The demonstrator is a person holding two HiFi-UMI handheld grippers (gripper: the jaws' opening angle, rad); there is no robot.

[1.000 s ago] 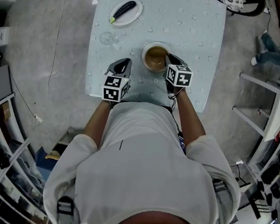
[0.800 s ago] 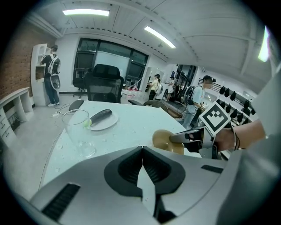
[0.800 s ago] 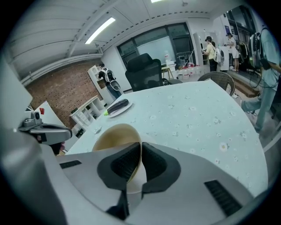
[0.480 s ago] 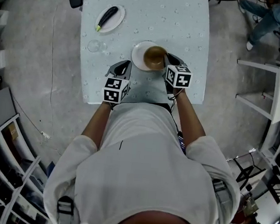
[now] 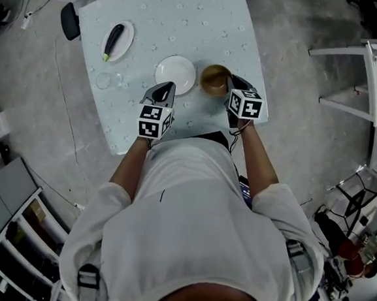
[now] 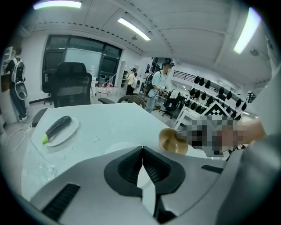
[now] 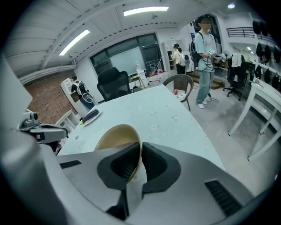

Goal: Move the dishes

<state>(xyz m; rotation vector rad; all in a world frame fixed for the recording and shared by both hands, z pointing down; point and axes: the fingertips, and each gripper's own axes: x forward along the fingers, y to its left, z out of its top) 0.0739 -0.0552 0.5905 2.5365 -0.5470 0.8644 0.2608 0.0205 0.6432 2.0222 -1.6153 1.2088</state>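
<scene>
right gripper (image 7: 141,149): jaws clamped on the rim of the brown bowl (image 7: 115,135)
bowl: just right of the white plate (image 5: 175,74), not on it
left gripper (image 6: 142,153): jaws together, nothing between them, just beside the plate's near edge
eggplant (image 5: 113,38): on a second plate (image 5: 120,50), far-left of the white plate
bench (image 5: 206,23): carries both plates

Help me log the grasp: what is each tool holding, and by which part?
The right tool pinches the brown bowl by its rim. The left tool is shut on nothing.
</scene>
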